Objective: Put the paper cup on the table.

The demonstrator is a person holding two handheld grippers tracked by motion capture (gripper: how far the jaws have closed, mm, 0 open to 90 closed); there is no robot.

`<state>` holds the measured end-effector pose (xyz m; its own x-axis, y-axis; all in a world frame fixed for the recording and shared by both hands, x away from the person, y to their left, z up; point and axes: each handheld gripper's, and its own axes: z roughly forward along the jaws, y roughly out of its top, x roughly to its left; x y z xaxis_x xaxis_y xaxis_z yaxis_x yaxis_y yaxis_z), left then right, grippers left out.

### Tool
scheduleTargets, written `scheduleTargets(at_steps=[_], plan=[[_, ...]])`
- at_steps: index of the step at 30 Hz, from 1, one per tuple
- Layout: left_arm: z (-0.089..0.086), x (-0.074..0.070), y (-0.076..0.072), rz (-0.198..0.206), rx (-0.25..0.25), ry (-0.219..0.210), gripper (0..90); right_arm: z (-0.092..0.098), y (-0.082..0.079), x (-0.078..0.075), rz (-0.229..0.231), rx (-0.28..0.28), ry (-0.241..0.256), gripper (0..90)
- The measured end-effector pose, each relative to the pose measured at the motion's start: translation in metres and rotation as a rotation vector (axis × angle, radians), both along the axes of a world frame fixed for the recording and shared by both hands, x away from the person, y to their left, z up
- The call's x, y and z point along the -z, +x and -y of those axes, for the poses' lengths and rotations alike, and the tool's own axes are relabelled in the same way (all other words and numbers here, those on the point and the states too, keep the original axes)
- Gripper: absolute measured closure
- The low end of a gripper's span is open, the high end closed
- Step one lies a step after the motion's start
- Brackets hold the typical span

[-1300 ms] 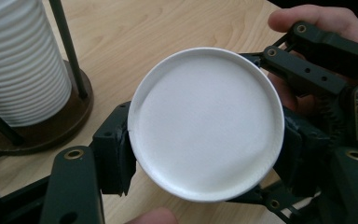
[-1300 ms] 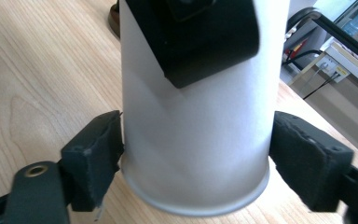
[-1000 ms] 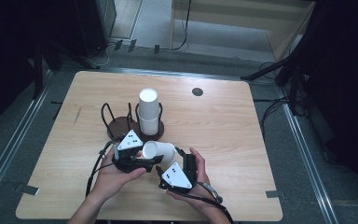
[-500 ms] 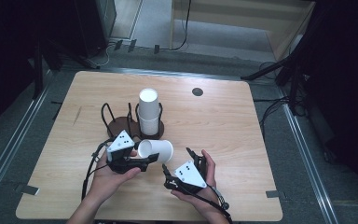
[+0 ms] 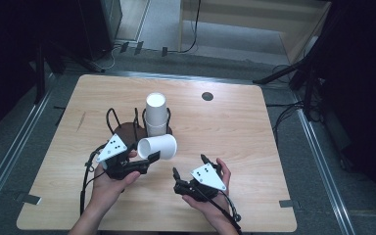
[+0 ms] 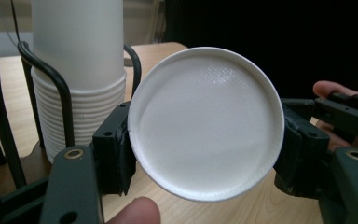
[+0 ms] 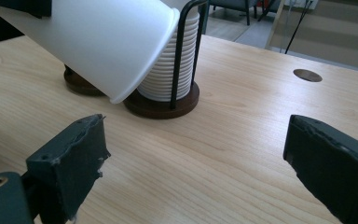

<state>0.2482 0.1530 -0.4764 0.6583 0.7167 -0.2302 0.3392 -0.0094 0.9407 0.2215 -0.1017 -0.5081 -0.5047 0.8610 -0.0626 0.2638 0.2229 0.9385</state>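
Near the cup holder: the left gripper [image 5: 144, 159] holds one white paper cup [image 5: 157, 147] just in front of the holder's round wooden base
Landmark: the cup holder [image 5: 142, 128] is a dark wooden stand with black wire loops, and it sits near the middle of the wooden table [image 5: 235, 137]
Stack: a tall stack of white cups [image 5: 156, 113] stands up straight inside the right side of the cup holder
Held cup: it lies on its side in the air, with its open mouth turned toward the holder and its flat bottom toward the left gripper's camera
Held cup up close: in the left gripper view the round bottom of the white paper cup [image 6: 205, 122] sits between the two black jaws, and the stack of white cups [image 6: 77, 70] stands just behind it on the left
Left gripper: its jaws are closed in on the cup, one on each side, and they squeeze it tight
Right gripper: the right gripper [image 5: 190, 172] is in front of the cup holder and off to the right, apart from the held cup
Right gripper jaws: they are spread wide with only bare table between them, and they hold nothing
From the right gripper: the white paper cup [image 7: 98, 42] hangs tipped over, its rim close above the cup holder [image 7: 163, 103]
Hole: a small dark round hole [image 5: 207, 96] is in the table behind the cup holder and to the right
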Motion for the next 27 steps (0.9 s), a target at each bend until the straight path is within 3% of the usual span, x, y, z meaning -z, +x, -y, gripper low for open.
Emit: scheduleTargets(at_steps=[13,14,15,17,20,24,27], plan=[[-0.002,0.004,0.001,0.135,-0.056,-0.092,32.7,0.000,0.001,-0.008,-0.058,0.040,0.127,14.2],[-0.003,0.004,0.001,0.140,-0.056,-0.101,32.8,-0.002,0.000,-0.014,-0.078,0.046,0.191,18.2],[-0.003,0.005,0.001,0.148,-0.055,-0.111,32.8,-0.002,0.000,-0.014,-0.078,0.046,0.191,18.2],[-0.003,0.006,0.001,0.158,-0.058,-0.125,32.9,-0.004,-0.001,-0.019,-0.097,0.042,0.260,18.8],[-0.004,0.009,0.002,0.170,-0.060,-0.132,33.0,-0.010,-0.002,-0.020,-0.121,0.043,0.301,17.1],[-0.002,0.012,0.004,0.186,-0.056,-0.131,33.1,-0.017,-0.001,-0.024,-0.167,0.052,0.367,5.0],[0.000,0.013,0.004,0.190,-0.047,-0.127,33.2,-0.016,0.000,-0.027,-0.183,0.060,0.414,3.2]])
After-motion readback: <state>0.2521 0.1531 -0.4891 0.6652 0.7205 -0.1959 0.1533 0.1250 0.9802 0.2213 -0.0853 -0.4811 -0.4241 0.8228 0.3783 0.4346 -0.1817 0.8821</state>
